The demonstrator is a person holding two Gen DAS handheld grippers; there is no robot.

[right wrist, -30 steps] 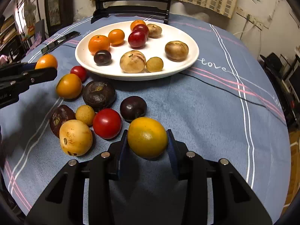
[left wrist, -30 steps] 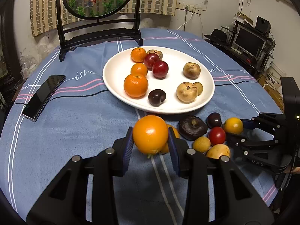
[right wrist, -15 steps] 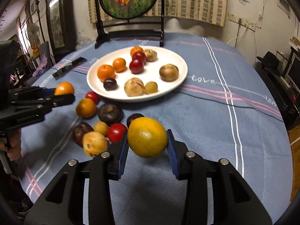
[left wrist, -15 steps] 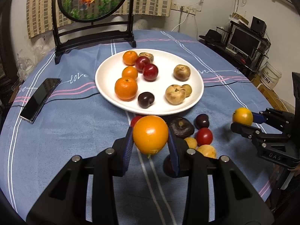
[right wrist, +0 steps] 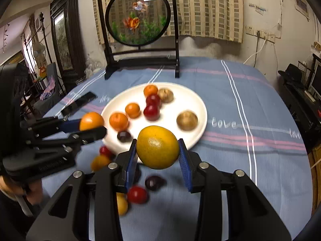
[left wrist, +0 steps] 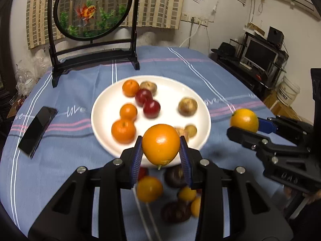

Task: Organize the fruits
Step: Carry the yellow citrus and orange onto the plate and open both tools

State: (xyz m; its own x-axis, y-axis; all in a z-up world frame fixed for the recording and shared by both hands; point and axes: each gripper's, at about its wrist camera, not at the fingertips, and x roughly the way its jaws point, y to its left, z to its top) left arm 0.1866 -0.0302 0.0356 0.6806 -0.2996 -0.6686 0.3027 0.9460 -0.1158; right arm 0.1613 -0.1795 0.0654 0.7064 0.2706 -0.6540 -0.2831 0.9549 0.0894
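Note:
My left gripper [left wrist: 161, 156] is shut on an orange [left wrist: 160, 144], held in the air over the near rim of the white plate [left wrist: 200, 104]. My right gripper [right wrist: 158, 158] is shut on a yellow-orange citrus fruit [right wrist: 158, 147], also lifted above the blue cloth. Each gripper shows in the other's view: the right gripper [left wrist: 243, 126] at the right with its yellow citrus fruit [left wrist: 244, 120], the left gripper [right wrist: 90, 128] at the left with its orange [right wrist: 91, 120]. The plate holds several tangerines, red plums and brown fruits. Loose fruits lie on the cloth [right wrist: 230, 108] below the grippers.
A black phone [left wrist: 38, 127] lies on the cloth left of the plate. A round goldfish screen on a dark stand [left wrist: 92, 10] stands at the table's far side. A person's hand [right wrist: 30, 190] holds the left gripper. Furniture and a monitor [left wrist: 260, 54] stand beyond the table's right edge.
Both grippers have risen off the cloth with their fruits still gripped. The views have tipped up, so the plate and the loose fruits now sit lower and farther.

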